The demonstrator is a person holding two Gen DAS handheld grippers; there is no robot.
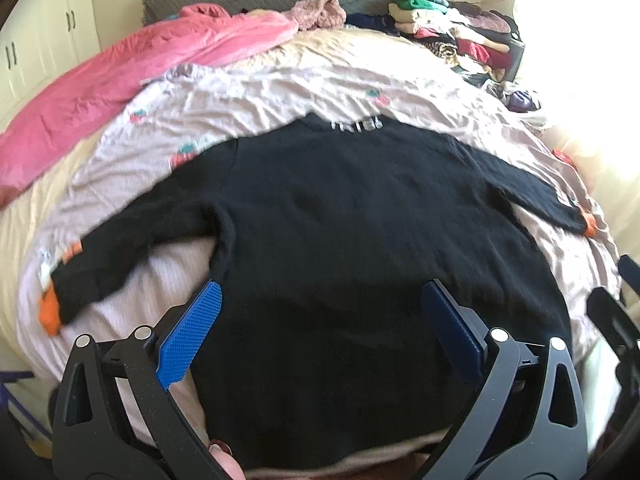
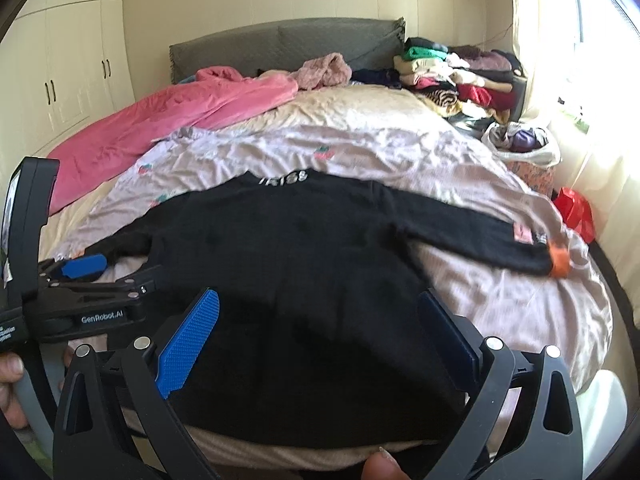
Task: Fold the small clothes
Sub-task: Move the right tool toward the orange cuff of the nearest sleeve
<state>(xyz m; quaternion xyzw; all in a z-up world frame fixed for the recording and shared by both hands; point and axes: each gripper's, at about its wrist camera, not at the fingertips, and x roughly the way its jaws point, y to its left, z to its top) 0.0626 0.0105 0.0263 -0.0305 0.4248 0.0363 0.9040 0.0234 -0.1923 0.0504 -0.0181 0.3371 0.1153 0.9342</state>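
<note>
A black sweater [image 1: 340,220] with orange cuffs lies spread flat on the bed, collar away from me, both sleeves out to the sides; it also shows in the right wrist view [image 2: 304,264]. My left gripper [image 1: 320,292] is open and empty, hovering above the sweater's lower hem area. My right gripper [image 2: 318,300] is open and empty, above the hem further right. The left gripper [image 2: 86,268] shows at the left of the right wrist view, near the left sleeve.
The sweater rests on a pale pink sheet [image 1: 260,96] over the bed. A pink blanket [image 1: 120,80] lies at the left. A pile of folded clothes [image 2: 460,72] sits at the far right by the grey headboard [image 2: 280,44]. A red bag [image 2: 576,212] lies at the right edge.
</note>
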